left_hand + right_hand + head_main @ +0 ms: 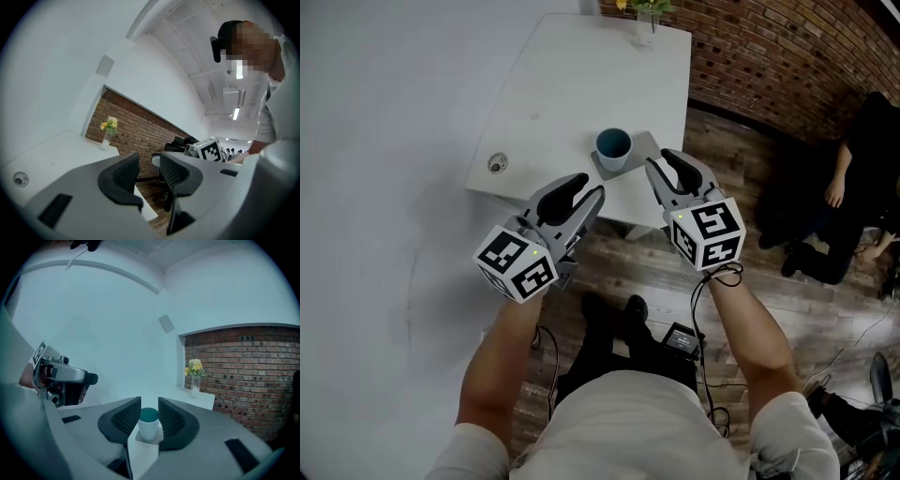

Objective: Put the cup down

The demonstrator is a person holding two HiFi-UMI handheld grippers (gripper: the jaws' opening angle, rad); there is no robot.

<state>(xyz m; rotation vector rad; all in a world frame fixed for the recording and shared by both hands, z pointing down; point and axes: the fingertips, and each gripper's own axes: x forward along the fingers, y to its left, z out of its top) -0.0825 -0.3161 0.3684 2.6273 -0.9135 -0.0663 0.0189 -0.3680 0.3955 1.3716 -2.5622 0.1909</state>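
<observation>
A white cup (613, 145) with a teal inside stands upright on a pale grey square mat (643, 144) at the near edge of the white table (572, 84). My right gripper (664, 161) hangs above and just right of the cup, not touching it. Its jaws stand a narrow gap apart with nothing gripped. In the right gripper view the cup (149, 425) shows lower and farther off, framed by the gap of the right gripper (149, 405). My left gripper (586, 187) is held off the table's near corner. Its jaws in the left gripper view (150, 161) are slightly apart and empty.
A glass vase of yellow flowers (645, 23) stands at the table's far end. A round cable hole (496, 163) sits near the table's left corner. A brick wall is behind, with wooden floor below. A person in black (853, 187) sits at right. Cables lie on the floor.
</observation>
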